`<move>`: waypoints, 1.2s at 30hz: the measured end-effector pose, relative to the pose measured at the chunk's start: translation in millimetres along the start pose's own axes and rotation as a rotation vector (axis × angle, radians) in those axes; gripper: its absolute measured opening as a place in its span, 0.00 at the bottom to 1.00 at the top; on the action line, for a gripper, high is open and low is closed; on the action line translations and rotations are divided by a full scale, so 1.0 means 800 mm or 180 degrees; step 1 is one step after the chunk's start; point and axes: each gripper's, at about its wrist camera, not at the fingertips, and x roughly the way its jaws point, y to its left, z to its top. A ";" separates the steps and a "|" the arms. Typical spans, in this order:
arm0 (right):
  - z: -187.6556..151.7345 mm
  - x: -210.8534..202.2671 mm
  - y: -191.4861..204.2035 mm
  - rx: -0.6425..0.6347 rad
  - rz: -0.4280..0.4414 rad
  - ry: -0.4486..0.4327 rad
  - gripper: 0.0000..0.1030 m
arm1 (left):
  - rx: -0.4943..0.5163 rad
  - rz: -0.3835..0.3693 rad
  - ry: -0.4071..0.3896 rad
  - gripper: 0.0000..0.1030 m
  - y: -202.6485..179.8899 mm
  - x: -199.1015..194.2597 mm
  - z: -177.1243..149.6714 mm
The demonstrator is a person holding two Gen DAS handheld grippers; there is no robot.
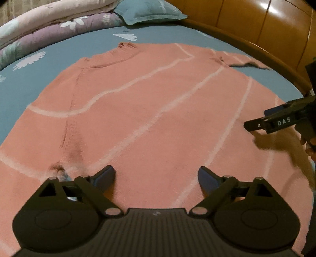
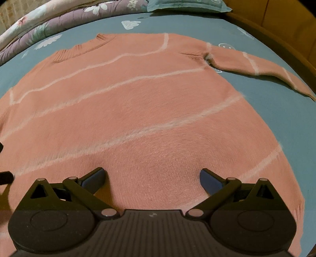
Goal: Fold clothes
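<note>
One sweater (image 2: 150,102) lies spread flat on the bed (image 2: 266,102), neck (image 2: 85,47) toward the far end. It is salmon pink with thin pale stripes (image 2: 126,136); four cross its body in the right wrist view. One sleeve (image 2: 256,63) shows there, stretched out to the right on the sheet, with pale bands across it. In the left wrist view a lengthwise crease (image 1: 69,118) runs down the sweater's left part, ending in a dark pucker near the left gripper.

Two grippers are in sight. The left gripper (image 1: 156,176) hangs low over the near part of the sweater, its two fingers spread wide and nothing between them. The right gripper (image 2: 152,178) is likewise spread wide over the sweater's near part, empty. In the left wrist view the right gripper (image 1: 256,124) also shows from the side at the right edge, marked DAS, casting a shadow on the knit; a bit of the person's hand (image 1: 310,146) shows behind it.

The sheet is teal with white flower prints. At the far end lie two rolled quilts (image 1: 49,25), one pale, one purple with flowers, and one teal pillow (image 1: 148,11). A wooden frame (image 1: 256,49) curves along the right side of the bed, with wooden panels (image 1: 266,21) behind it. Nothing lies on the sweater.
</note>
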 end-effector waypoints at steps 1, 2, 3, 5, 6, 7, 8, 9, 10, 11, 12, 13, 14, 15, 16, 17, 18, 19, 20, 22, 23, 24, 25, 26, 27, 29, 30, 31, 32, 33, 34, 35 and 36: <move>0.000 0.000 0.000 0.0017 -0.0010 -0.0008 1.00 | 0.0026 -0.0001 0.0007 0.94 -0.001 0.001 0.000; -0.001 -0.001 0.001 0.0038 -0.0022 -0.0014 1.00 | 0.0043 0.0006 0.0005 0.95 -0.002 0.001 0.000; -0.001 -0.001 0.001 0.0056 -0.0033 -0.0021 1.00 | 0.0051 0.0015 0.0000 0.96 -0.003 0.001 0.000; -0.003 -0.002 0.002 0.0089 -0.0054 -0.0035 1.00 | 0.0060 0.0033 -0.0013 0.96 -0.005 0.001 -0.001; -0.004 -0.002 0.003 0.0105 -0.0064 -0.0042 1.00 | 0.0050 0.0037 -0.0021 0.96 -0.005 0.001 -0.002; -0.004 -0.002 0.003 0.0117 -0.0072 -0.0045 1.00 | 0.0041 0.0034 -0.0029 0.97 -0.004 0.001 -0.002; -0.004 -0.002 0.003 0.0121 -0.0075 -0.0040 1.00 | 0.0038 0.0028 -0.0039 0.97 -0.004 0.000 -0.002; -0.003 -0.002 0.003 0.0124 -0.0076 -0.0035 1.00 | 0.0033 0.0025 -0.0048 0.97 -0.003 0.000 -0.003; -0.003 -0.002 0.003 0.0124 -0.0075 -0.0028 1.00 | 0.0027 0.0022 -0.0055 0.97 -0.004 0.001 -0.003; -0.002 -0.001 0.003 0.0124 -0.0074 -0.0021 1.00 | 0.0021 0.0020 -0.0063 0.97 -0.004 0.001 -0.003; -0.001 -0.001 0.003 0.0124 -0.0073 -0.0016 1.00 | 0.0011 0.0022 -0.0065 0.97 -0.004 0.001 -0.003; -0.001 -0.001 0.003 0.0126 -0.0075 -0.0016 1.00 | -0.0005 0.0028 -0.0066 0.97 -0.004 0.001 -0.003; -0.002 -0.001 0.003 0.0130 -0.0078 -0.0021 1.00 | -0.0016 0.0036 -0.0065 0.97 -0.004 0.001 -0.003; -0.002 -0.002 0.004 0.0133 -0.0080 -0.0026 1.00 | -0.0023 0.0045 -0.0062 0.97 -0.005 0.000 -0.003; -0.003 -0.002 0.004 0.0133 -0.0080 -0.0033 1.00 | -0.0027 0.0053 -0.0060 0.97 -0.006 0.000 -0.003; -0.004 -0.002 0.004 0.0133 -0.0078 -0.0042 1.00 | -0.0027 0.0062 -0.0057 0.97 -0.006 0.000 -0.003; -0.005 -0.002 0.004 0.0133 -0.0075 -0.0051 1.00 | -0.0034 0.0068 -0.0051 0.97 -0.006 0.000 -0.003; -0.006 -0.002 0.003 0.0133 -0.0071 -0.0061 1.00 | -0.0045 0.0072 -0.0044 0.97 -0.006 0.000 -0.003; -0.006 -0.002 0.003 0.0130 -0.0069 -0.0072 1.00 | -0.0057 0.0077 -0.0037 0.97 -0.006 0.000 -0.002; -0.007 -0.002 0.002 0.0125 -0.0057 -0.0088 1.00 | -0.0086 0.0097 -0.0024 0.97 -0.006 0.000 -0.002; -0.007 -0.002 0.002 0.0121 -0.0049 -0.0094 1.00 | -0.0102 0.0113 -0.0018 0.97 -0.006 0.000 -0.002; -0.008 -0.002 0.001 0.0109 -0.0038 -0.0100 1.00 | -0.0119 0.0134 -0.0012 0.97 -0.007 0.000 -0.002; -0.008 -0.002 0.000 0.0090 -0.0020 -0.0108 1.00 | -0.0131 0.0158 -0.0005 0.97 -0.008 0.000 -0.002; -0.008 -0.002 -0.001 0.0071 -0.0002 -0.0116 1.00 | -0.0141 0.0184 0.0004 0.97 -0.009 0.000 -0.002; -0.008 -0.003 -0.001 0.0053 0.0018 -0.0121 1.00 | -0.0150 0.0198 -0.0005 0.97 -0.011 -0.001 0.001; -0.007 -0.004 -0.003 0.0015 0.0066 -0.0118 1.00 | -0.0166 0.0210 -0.0045 0.96 -0.016 -0.006 0.010; -0.006 -0.004 -0.004 -0.0016 0.0093 -0.0112 1.00 | -0.0174 0.0216 -0.0066 0.96 -0.018 -0.008 0.015; -0.004 -0.005 -0.006 -0.0044 0.0123 -0.0104 1.00 | -0.0182 0.0222 -0.0086 0.96 -0.020 -0.010 0.020; -0.003 -0.006 -0.007 -0.0067 0.0159 -0.0092 1.00 | -0.0190 0.0228 -0.0106 0.96 -0.023 -0.013 0.024; -0.001 -0.009 -0.009 -0.0094 0.0201 -0.0094 1.00 | -0.0198 0.0234 -0.0126 0.96 -0.025 -0.015 0.029; 0.001 -0.012 -0.012 -0.0130 0.0255 -0.0127 1.00 | -0.0201 0.0230 -0.0149 0.96 -0.028 -0.016 0.035; 0.005 -0.016 -0.017 -0.0151 0.0307 -0.0177 1.00 | -0.0205 0.0209 -0.0176 0.96 -0.031 -0.015 0.042; 0.011 -0.021 -0.026 -0.0141 0.0351 -0.0262 1.00 | -0.0210 0.0184 -0.0203 0.96 -0.034 -0.012 0.049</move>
